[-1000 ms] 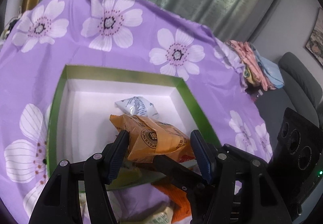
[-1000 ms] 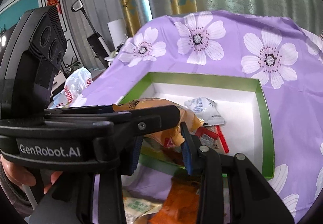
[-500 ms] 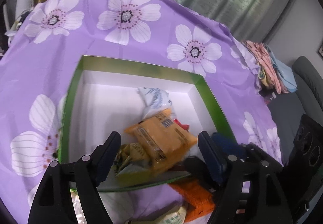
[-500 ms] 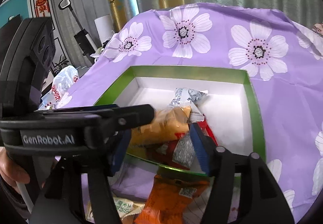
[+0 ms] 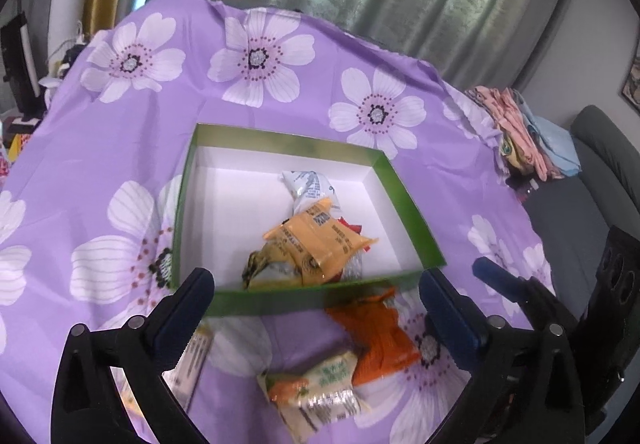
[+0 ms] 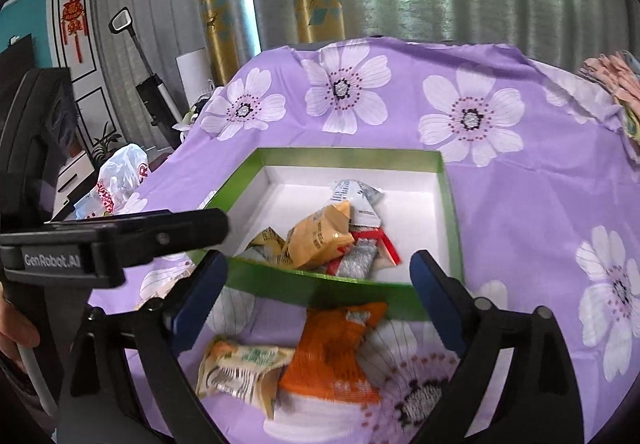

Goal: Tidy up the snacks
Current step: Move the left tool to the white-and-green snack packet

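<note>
Over the purple flowered cloth (image 5: 120,132), both grippers are pointing steeply downward toward the near wall of the green box (image 5: 404,196). The left gripper (image 5: 316,296) is spreading its jaws, now very wide, with nothing pressed between the pads; only cloth, the box's near wall and loose packets are showing in the gap. The right gripper (image 6: 316,280) is likewise opening wide and gripping nothing. In the right wrist view, the left gripper's black body is crossing the frame just to the left of the right gripper's fingers, partly blocking the box's left corner.

Ahead of both grippers, the box is lying open-topped on the cloth, white inside. A yellow-orange packet (image 5: 320,240) is resting in it near the front wall, on top of a red-and-silver packet (image 6: 360,256), with a white-and-blue packet (image 5: 304,184) just behind. Below the jaws, outside the box, an orange packet (image 6: 336,348) is lying against the front wall, and a cream-and-green packet (image 6: 240,368) is touching its left side. Motion blur is softening the nearer packets.
</note>
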Demonstrator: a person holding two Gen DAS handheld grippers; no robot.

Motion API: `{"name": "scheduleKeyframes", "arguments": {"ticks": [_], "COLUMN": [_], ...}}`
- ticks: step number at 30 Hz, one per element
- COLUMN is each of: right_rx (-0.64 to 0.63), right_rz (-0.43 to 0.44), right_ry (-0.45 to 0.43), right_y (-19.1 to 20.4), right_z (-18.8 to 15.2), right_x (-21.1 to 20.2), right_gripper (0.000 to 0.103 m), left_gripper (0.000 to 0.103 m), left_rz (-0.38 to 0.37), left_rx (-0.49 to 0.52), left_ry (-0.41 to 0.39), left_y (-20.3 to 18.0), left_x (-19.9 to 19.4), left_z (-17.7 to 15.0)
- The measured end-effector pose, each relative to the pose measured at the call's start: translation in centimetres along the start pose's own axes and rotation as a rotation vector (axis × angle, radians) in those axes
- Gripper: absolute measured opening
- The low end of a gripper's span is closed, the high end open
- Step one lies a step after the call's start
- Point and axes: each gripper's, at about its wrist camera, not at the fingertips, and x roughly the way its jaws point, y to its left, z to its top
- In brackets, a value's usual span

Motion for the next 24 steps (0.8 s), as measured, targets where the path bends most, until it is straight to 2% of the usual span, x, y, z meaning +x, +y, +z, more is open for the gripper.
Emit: {"name": "scheduleKeyframes", "arguments": {"ticks": [9, 24], "right_rx": [0.021, 0.023], "right_rz": [0.003, 0.007], "right_ry": [-0.007, 0.003], "right_y": [0.4, 1.2], "right_z": [-2.0, -3.7], "right_x": [-3.8, -6.0], "right_gripper": [0.097, 0.097], "left_gripper": [0.102, 0.102], "left_rz": [0.015, 0.006], "left_rx": [-0.032, -0.053], "left_ry": [0.004, 0.053], "left_y": [0.4, 0.0], "left_x": [-2.7, -3.7], "left_z": [-2.7, -5.7]}}
